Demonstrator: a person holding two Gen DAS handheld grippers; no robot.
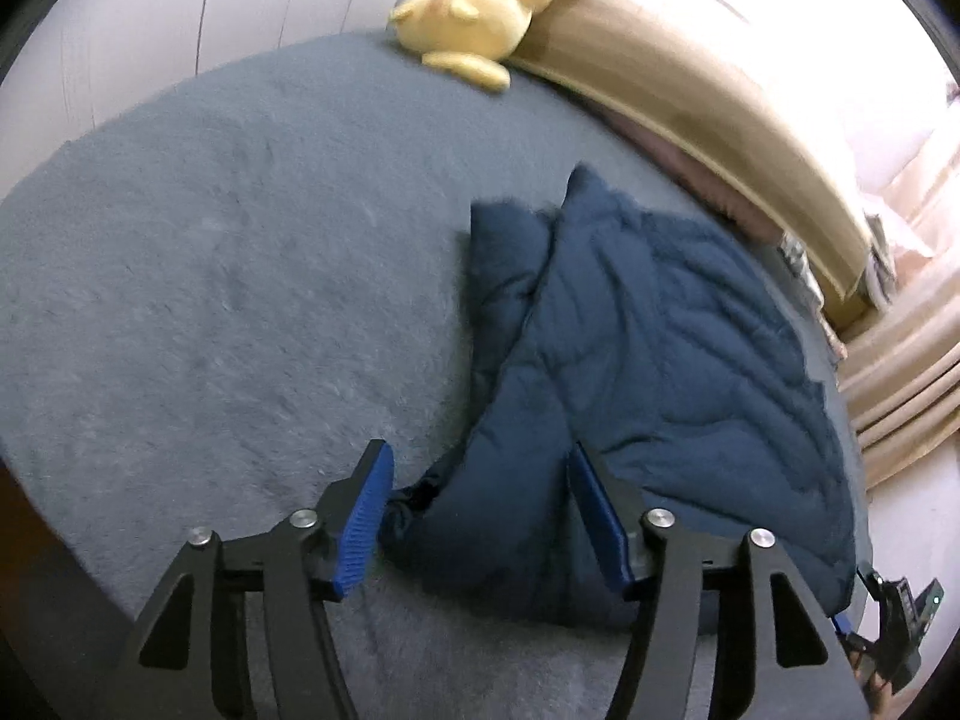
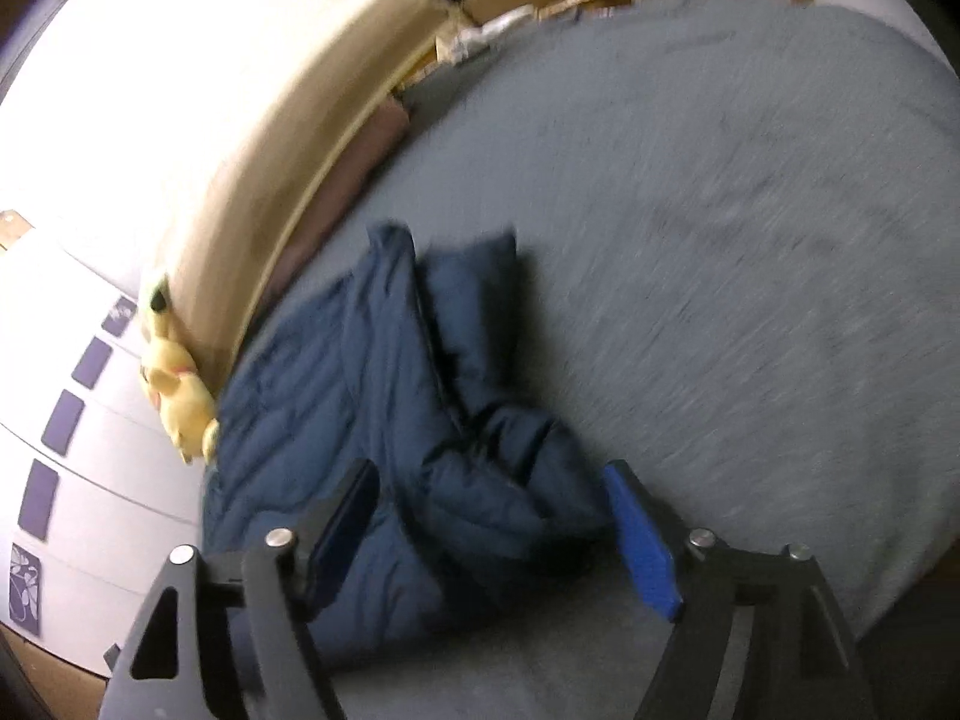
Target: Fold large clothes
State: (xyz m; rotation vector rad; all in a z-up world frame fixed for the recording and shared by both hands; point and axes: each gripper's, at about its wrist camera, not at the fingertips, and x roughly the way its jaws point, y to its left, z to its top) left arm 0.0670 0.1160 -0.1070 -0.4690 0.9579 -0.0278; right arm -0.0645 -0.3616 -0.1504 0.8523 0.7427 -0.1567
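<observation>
My left gripper (image 1: 480, 516) is spread wide just over the near end of the navy puffer jacket (image 1: 648, 372), which lies bunched on the grey blanket (image 1: 240, 276). My right gripper (image 2: 492, 534) is spread too, its fingers either side of a jacket fold; through the blur I can't tell if they touch it. A yellow plush toy (image 1: 474, 6) sits at the far edge.
</observation>
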